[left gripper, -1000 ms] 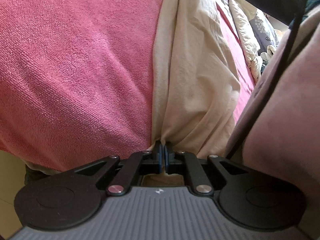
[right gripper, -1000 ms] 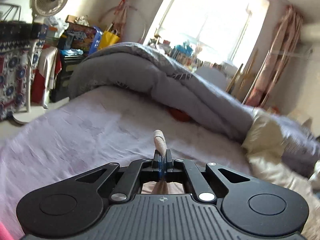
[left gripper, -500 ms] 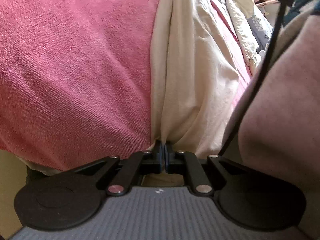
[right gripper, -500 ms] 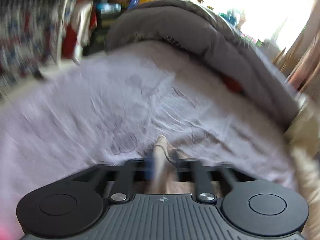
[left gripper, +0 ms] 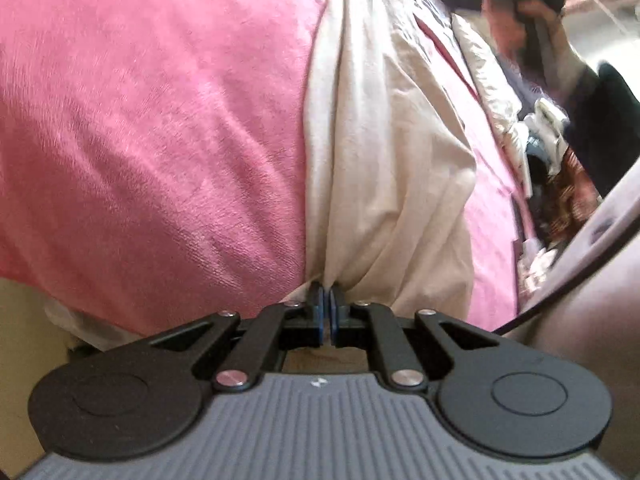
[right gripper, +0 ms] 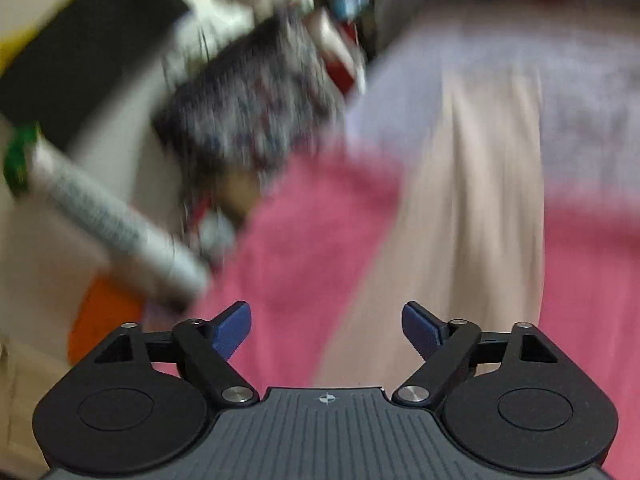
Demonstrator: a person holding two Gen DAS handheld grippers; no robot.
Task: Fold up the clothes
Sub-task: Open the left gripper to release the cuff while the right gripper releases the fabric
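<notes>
Left hand-held gripper (left gripper: 325, 300): blue pads pressed together, pinching bunched edge of beige garment (left gripper: 384, 152). Garment lies long and creased over pink blanket (left gripper: 152, 120), running away from pads. Right hand-held gripper (right gripper: 326, 326): jaws spread wide, nothing between; same beige garment below, stretched across pink blanket onto lilac sheet (right gripper: 592, 92). Right view motion-blurred.

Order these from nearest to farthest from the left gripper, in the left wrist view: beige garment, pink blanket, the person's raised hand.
1. The beige garment: pinched in the left gripper, straight ahead.
2. The pink blanket: under the garment, mostly to the left.
3. The raised hand: far away, at the upper right.
</notes>
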